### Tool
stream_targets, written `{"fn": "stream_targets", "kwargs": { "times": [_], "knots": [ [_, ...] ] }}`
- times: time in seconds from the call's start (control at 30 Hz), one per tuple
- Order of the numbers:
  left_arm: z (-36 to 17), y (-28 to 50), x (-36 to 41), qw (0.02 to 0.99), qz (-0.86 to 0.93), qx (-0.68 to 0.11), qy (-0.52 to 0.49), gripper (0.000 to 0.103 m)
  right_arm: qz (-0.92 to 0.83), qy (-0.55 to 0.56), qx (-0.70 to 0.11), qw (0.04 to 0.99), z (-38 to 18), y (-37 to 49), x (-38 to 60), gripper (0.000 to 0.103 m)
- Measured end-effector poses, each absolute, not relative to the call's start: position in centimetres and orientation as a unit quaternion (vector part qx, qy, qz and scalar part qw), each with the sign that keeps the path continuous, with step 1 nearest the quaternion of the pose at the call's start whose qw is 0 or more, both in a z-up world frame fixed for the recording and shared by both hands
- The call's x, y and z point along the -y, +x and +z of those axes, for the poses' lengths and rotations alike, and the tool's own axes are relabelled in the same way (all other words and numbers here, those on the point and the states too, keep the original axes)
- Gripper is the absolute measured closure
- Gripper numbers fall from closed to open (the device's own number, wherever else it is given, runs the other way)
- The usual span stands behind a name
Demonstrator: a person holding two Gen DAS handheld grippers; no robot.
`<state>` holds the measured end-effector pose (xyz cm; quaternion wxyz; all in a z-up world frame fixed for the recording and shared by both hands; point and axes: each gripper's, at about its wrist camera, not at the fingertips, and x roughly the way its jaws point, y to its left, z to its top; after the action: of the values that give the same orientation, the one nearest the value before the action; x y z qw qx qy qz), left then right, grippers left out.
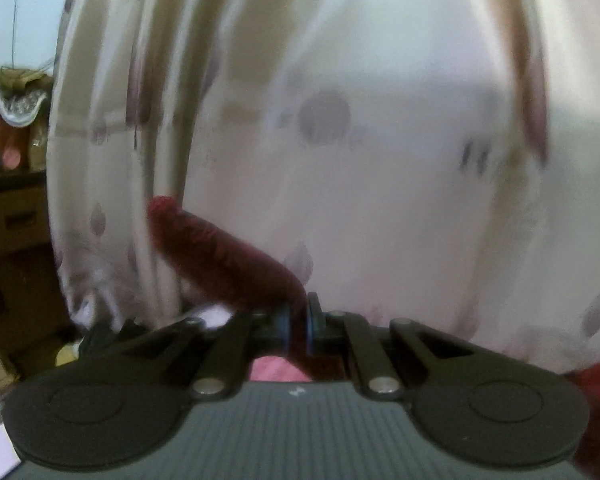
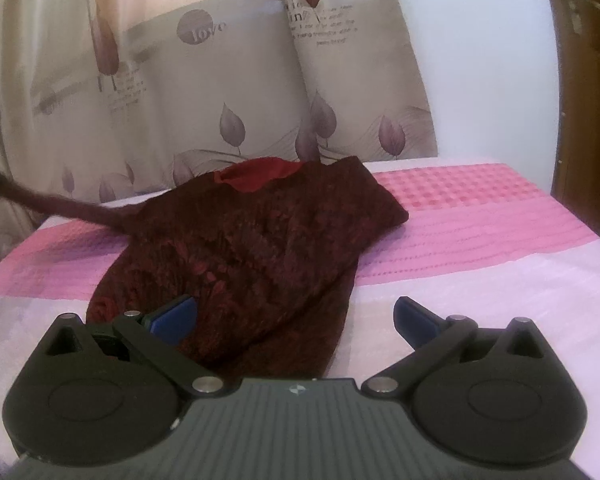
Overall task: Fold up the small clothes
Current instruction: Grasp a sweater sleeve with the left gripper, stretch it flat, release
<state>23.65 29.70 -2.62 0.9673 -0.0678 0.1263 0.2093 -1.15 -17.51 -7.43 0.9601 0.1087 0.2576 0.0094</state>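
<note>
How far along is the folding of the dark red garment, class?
Done: the dark red garment lies on the pink bedspread. In hand: the left gripper is shut on its sleeve, lifted off the bed. Left: no finished fold shows; the right gripper is open, empty.

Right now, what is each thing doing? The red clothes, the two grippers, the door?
Dark red garment: lying crumpled on the pink and white cover, one strip pulled up off to the left.
Left gripper: shut on that strip of the garment.
Right gripper: open, holding nothing, low over the garment's near end.
Curtain: hanging drawn.
Door: too little shows to tell.
</note>
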Motion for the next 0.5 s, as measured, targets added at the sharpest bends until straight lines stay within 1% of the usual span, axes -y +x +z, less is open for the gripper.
{"fn": "stream_targets", "kwargs": {
  "times": [0.23,0.27,0.3,0.37,0.4,0.43,0.47,0.5],
  "knots": [
    [-10.8,26.4,-35.0,0.923,0.284,-0.222,-0.134,0.095,0.016,0.115,-0.251,0.961,-7.1,-1.3,17.7,0.000],
    [-11.7,26.3,-35.2,0.922,0.284,-0.229,-0.131,0.095,0.023,0.115,-0.250,0.961,-7.0,-1.4,17.7,0.000],
    [-12.6,26.3,-35.2,0.920,0.287,-0.236,-0.127,0.092,0.032,0.116,-0.248,0.961,-6.9,-1.4,17.7,0.000],
    [-13.4,25.5,-35.2,0.917,0.289,-0.236,-0.141,0.092,0.060,0.120,-0.248,0.959,-6.7,-1.6,17.5,0.000],
    [-13.5,24.9,-35.4,0.916,0.289,-0.229,-0.159,0.087,0.084,0.122,-0.247,0.958,-6.5,-1.7,17.2,0.000],
    [-13.2,24.2,-35.5,0.914,0.294,-0.222,-0.170,0.073,0.102,0.119,-0.245,0.957,-6.3,-1.8,16.7,0.000],
    [-13.1,23.3,-35.4,0.909,0.306,-0.217,-0.181,0.064,0.121,0.110,-0.242,0.956,-6.1,-2.0,16.1,0.000],
    [-12.8,22.4,-35.5,0.901,0.326,-0.213,-0.191,0.044,0.137,0.092,-0.237,0.958,-5.8,-2.2,15.3,0.000]
  ]
}}
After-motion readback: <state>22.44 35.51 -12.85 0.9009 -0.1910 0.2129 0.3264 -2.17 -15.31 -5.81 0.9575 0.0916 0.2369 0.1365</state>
